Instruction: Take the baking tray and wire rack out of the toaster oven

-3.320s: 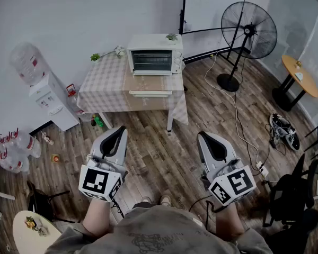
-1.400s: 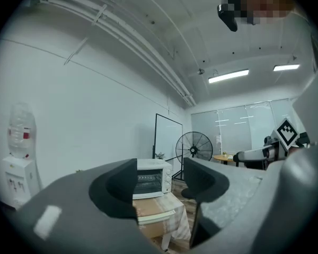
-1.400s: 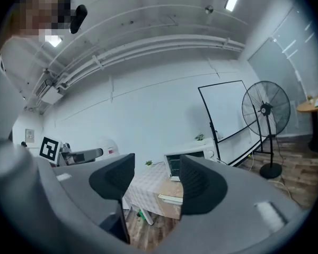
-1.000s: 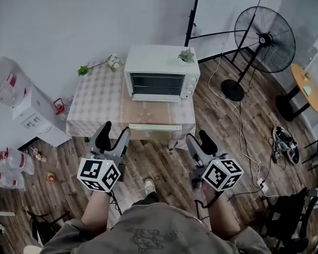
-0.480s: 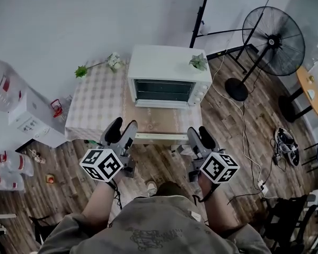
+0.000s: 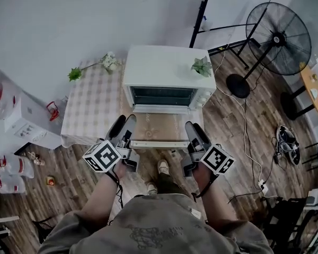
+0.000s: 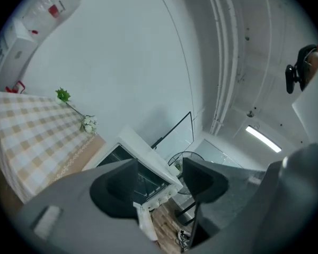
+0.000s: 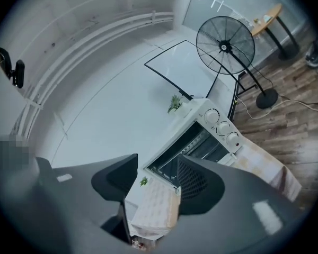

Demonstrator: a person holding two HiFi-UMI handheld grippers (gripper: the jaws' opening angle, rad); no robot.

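Observation:
A white toaster oven [image 6: 167, 67] stands on the checked table [image 6: 90, 110]. Its glass door [image 6: 161, 127] is folded down flat toward me, and the cavity [image 6: 163, 96] is dark. The tray and rack inside cannot be made out there; thin bars show faintly inside the oven [image 8: 201, 136] in the right gripper view. My left gripper [image 6: 123, 123] is open at the door's left front corner. My right gripper [image 6: 192, 128] is open at the right front corner; its jaws have just been closing a little, with nothing between them. Both [image 7: 159, 168] [image 8: 158, 165] point level at the oven [image 7: 143, 155].
A small potted plant [image 6: 202, 66] sits on the oven's top. A flower sprig [image 6: 103, 62] lies at the table's back. A standing fan [image 6: 278, 36] and a floor cable [image 6: 249, 136] are on the right. A water dispenser [image 6: 24, 123] is at the left.
The person has walked up to the table. Both grippers have moved forward and down to the front edge of the open door and have rolled a little.

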